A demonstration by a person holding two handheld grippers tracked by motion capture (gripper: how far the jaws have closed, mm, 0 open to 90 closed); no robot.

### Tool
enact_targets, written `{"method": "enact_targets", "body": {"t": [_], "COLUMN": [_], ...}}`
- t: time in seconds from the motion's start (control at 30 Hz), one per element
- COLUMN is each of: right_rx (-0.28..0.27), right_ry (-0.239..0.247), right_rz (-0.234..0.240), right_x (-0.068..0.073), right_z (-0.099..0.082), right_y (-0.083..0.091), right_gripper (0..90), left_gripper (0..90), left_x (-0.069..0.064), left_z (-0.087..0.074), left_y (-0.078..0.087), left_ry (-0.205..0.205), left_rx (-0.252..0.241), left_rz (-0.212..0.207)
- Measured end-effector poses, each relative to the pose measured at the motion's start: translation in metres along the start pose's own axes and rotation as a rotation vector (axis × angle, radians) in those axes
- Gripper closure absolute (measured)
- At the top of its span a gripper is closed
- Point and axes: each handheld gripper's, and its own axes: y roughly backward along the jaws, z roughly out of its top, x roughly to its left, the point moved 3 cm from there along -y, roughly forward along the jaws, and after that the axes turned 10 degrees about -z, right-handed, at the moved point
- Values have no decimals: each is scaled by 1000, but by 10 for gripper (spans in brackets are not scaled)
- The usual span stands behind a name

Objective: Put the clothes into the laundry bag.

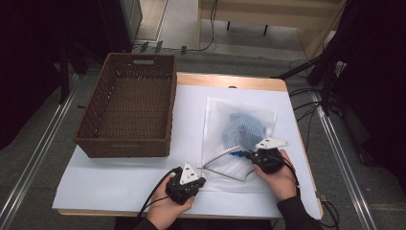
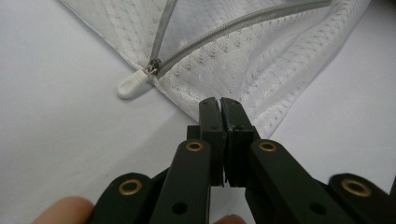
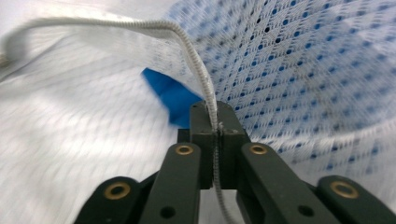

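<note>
A white mesh laundry bag (image 1: 222, 117) lies flat on the white-covered table (image 1: 115, 179), with a blue garment (image 1: 246, 129) inside it. The bag's zipper is undone and its near mouth gapes. My left gripper (image 1: 198, 169) is at the bag's near left corner, its jaws shut on the mesh edge (image 2: 261, 93) just right of the white zipper pull (image 2: 130, 85). My right gripper (image 1: 247, 154) is shut on the upper zipper edge (image 3: 187, 42) and holds it raised off the table. Blue cloth (image 3: 170, 93) shows just past its jaws.
A brown wicker basket (image 1: 124, 147) stands empty on the table's left half, close beside the bag. The table's wooden edge (image 1: 230, 80) runs along the far side. Cables and metal rails lie on the floor around the table.
</note>
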Motion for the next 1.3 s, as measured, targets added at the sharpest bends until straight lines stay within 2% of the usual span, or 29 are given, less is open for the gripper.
{"method": "enact_targets", "body": {"t": [0.03, 0.07, 0.1, 0.17, 0.2, 0.3, 0.37, 0.4, 0.53, 0.6, 0.63, 0.7, 0.73, 0.77, 0.8, 0.83, 0.93, 1.0, 1.1, 1.17, 1.2, 1.27, 1.3], "right_rx": [-24, -37, -69, -114, -129, -119, -82, -62, -9, -9, 8, 37, 41, 45, 46, 50, 55, 50, 68, 92, 77, 68, 50], "right_ry": [6, 9, 8, -21, -39, -110, -179, -187, -212, -220, -216, -204, -189, -189, -182, -177, -156, -173, -227, -248, -256, -246, -243], "right_rz": [20, 7, -6, 8, -6, -82, -109, -131, -131, -121, -115, -125, -136, -135, -133, -114, -122, -128, -164, -141, -138, -138, -147], "right_x": [-1, -3, -8, -15, -20, -34, -40, -42, -43, -42, -41, -38, -38, -37, -37, -36, -36, -38, -48, -50, -50, -49, -49], "right_z": [-2, -5, -9, -18, -24, -46, -65, -72, -89, -88, -88, -88, -87, -87, -87, -87, -86, -86, -95, -104, -105, -104, -102], "right_y": [9, 15, 27, 44, 53, 69, 74, 74, 72, 72, 70, 66, 66, 66, 65, 66, 70, 78, 89, 87, 88, 90, 92], "right_gripper": [682, 626, 596, 573, 565, 532, 505, 502, 564, 619, 643, 725, 769, 820, 877, 900, 900, 900, 900, 900, 900, 890, 848], "left_gripper": [846, 805, 748, 687, 655, 599, 569, 562, 538, 553, 573, 655, 691, 745, 820, 844, 900, 900, 900, 900, 894, 781, 734], "left_x": [1, 2, 3, 6, 8, 13, 14, 14, 14, 11, 10, 9, 9, 9, 8, 8, 5, 4, 5, 7, 7, 10, 11], "left_z": [0, 1, 1, 2, 3, 5, 4, 3, 1, 1, 0, 0, 0, 1, 1, 1, 1, 1, 1, 1, 1, 2, 3], "left_y": [1, 3, 5, 10, 12, 15, 12, 11, 1, 0, -1, -1, -1, -1, -2, -2, -3, -3, -3, -2, -2, 1, 4], "left_ry": [6, 16, 21, 32, 36, 64, 77, 78, 86, 59, 50, 28, 29, 37, 37, 27, -4, -14, -1, 12, 14, 38, 48], "left_rx": [-8, -32, -46, -81, -95, -112, -98, -86, -30, -22, -17, -13, -14, -14, -16, -11, 1, 9, 2, 2, 3, -21, -51], "left_rz": [-10, -24, -22, -8, 7, 21, 26, 24, 33, 69, 88, 129, 129, 97, 88, 86, 103, 108, 97, 85, 86, 75, 61]}}
